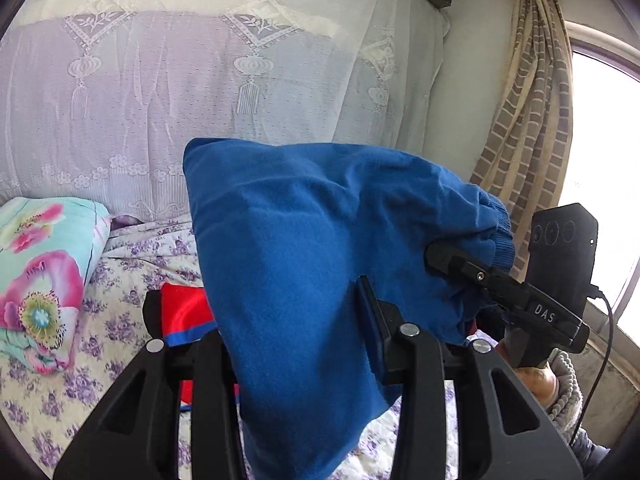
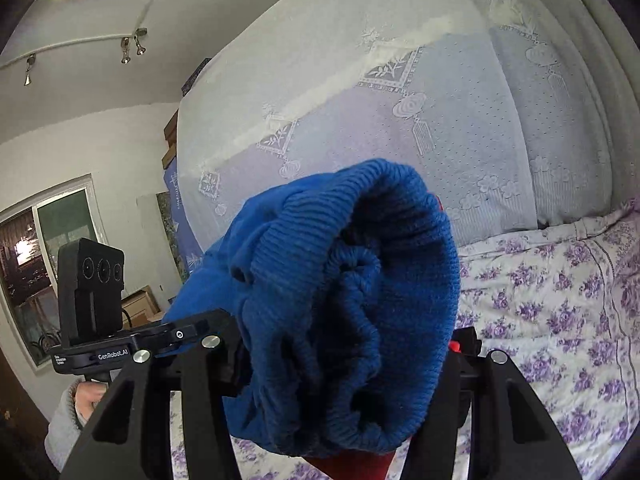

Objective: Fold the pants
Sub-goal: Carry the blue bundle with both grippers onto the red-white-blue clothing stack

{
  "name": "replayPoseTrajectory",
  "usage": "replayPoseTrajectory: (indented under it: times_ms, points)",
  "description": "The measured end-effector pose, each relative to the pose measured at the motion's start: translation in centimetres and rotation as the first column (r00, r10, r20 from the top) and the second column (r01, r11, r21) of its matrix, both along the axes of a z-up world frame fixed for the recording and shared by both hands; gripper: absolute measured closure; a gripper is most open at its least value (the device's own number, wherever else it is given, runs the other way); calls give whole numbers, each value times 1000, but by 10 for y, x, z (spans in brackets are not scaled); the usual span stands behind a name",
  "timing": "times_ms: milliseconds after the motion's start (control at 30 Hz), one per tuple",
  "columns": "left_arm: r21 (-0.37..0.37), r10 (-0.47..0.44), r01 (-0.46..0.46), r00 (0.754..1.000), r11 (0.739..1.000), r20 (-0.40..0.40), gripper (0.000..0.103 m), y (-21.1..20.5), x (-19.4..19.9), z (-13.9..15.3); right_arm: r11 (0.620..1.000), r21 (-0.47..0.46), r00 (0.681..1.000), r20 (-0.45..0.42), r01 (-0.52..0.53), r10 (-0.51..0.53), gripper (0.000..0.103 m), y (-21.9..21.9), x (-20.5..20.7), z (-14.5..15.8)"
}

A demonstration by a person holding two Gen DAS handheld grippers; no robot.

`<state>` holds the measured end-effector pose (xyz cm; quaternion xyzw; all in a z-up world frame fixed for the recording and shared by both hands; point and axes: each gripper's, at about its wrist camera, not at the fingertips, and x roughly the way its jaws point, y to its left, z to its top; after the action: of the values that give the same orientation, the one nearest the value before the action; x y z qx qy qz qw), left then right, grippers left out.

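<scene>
Pants (image 1: pixel 304 256) blue, lifted off bed (image 1: pixel 120 320) | left gripper (image 1: pixel 256 320) clamps fabric | right gripper (image 2: pixel 348 344) grips ribbed cuff | red cloth (image 1: pixel 184 312) at 8 o'clock

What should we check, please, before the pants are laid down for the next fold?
1. Left gripper grips the blue pants: ok.
2. Right gripper grips the ribbed waistband: ok.
3. Pants lifted off the bed: ok.
4. Fabric taut and flat between the grippers: not ok, it sags and bunches.
5. Landing spot free: not ok, red cloth lies below.
6. Legs aligned: cannot tell.
</scene>
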<state>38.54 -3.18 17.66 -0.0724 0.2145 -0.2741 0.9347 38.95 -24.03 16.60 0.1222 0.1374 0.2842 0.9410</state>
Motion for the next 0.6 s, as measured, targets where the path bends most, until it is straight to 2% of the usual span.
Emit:
replayPoseTrajectory:
  times_ms: [133,233,333,433,467,500,533,600]
  points:
    - [34,44,-43,999,998,-31,66,-2,53,-17,1000,18,999,-51,20,-19,50,-2,63,-24]
    - [36,74,-71,992,997,-98,66,3,98,-46,999,10,992,-123,35,-33,50,2,111,-56]
    - [32,108,-104,973,994,-204,66,13,142,-93,998,-52,971,-232,43,-53,50,13,161,-104]
    - [44,144,-137,928,990,-345,65,23,182,-159,983,-173,927,-355,57,-116,46,27,205,-170]
    - [17,131,-135,921,991,-366,58,28,191,-178,981,-185,929,-348,63,-125,45,27,212,-184]
    - [-24,111,-128,926,992,-361,55,33,195,-189,985,-159,936,-331,65,-115,44,25,215,-188]
    - [-65,93,-123,933,990,-347,54,37,196,-194,989,-135,936,-335,61,-104,44,22,216,-191]
    - [-86,89,-126,932,988,-352,54,39,198,-194,988,-142,939,-327,60,-104,44,23,218,-191]
